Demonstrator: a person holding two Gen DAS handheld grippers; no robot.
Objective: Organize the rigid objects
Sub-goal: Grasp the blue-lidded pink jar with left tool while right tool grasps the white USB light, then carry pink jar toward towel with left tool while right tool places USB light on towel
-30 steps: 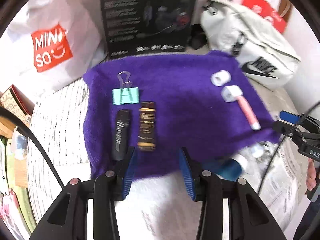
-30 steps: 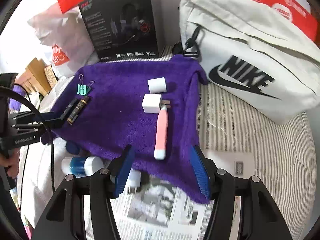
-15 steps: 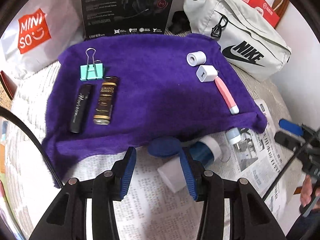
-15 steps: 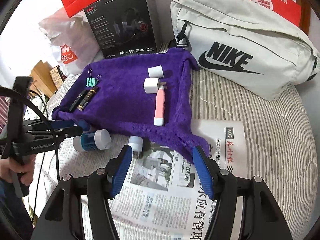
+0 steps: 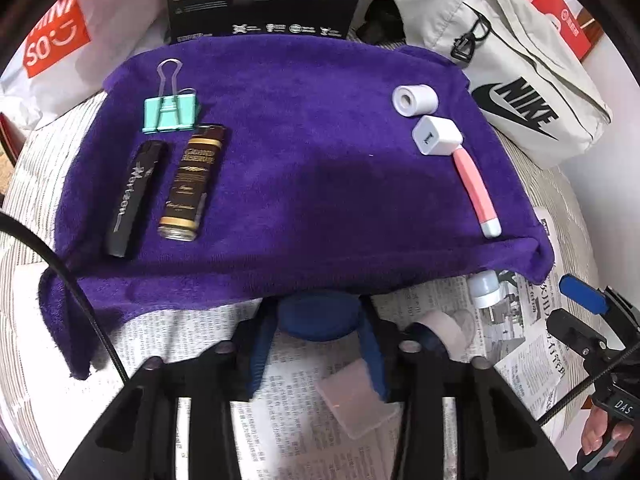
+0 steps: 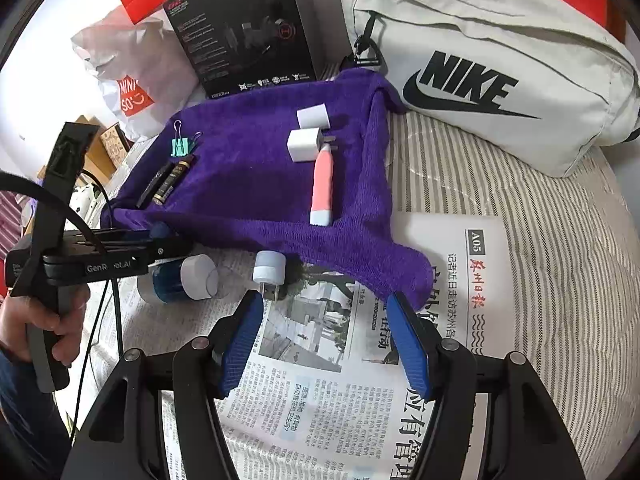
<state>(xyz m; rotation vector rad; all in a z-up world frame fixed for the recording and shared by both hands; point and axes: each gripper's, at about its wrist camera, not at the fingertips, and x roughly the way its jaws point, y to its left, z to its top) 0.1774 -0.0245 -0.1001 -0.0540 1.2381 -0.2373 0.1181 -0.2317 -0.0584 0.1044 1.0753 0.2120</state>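
Note:
A purple towel [image 5: 304, 152] lies on the bed with a green binder clip [image 5: 170, 116], a black tube [image 5: 136, 198], a brown-gold tube [image 5: 194, 184], a white roll [image 5: 414, 98], a white cube charger [image 5: 436, 135] and a pink razor [image 5: 476, 188] on it. My left gripper [image 5: 316, 332] is open, its fingers on either side of a dark blue round lid [image 5: 318, 316] at the towel's near edge. A blue bottle with a white cap [image 6: 180, 278] and a small white USB plug [image 6: 270, 268] lie on newspaper. My right gripper [image 6: 324, 340] is open and empty above the newspaper.
A white Nike bag [image 6: 480, 64] sits at the right. A black headset box [image 6: 244, 24] and a Miniso bag [image 5: 52, 36] stand behind the towel. Newspaper [image 6: 360, 380] covers the striped bedding [image 6: 560, 260] in front. The left gripper's body [image 6: 100, 260] shows in the right view.
My left gripper has moved forward and down until the blue lid sits between its fingers. My right gripper has drawn slightly closer to the towel's near corner and the USB plug.

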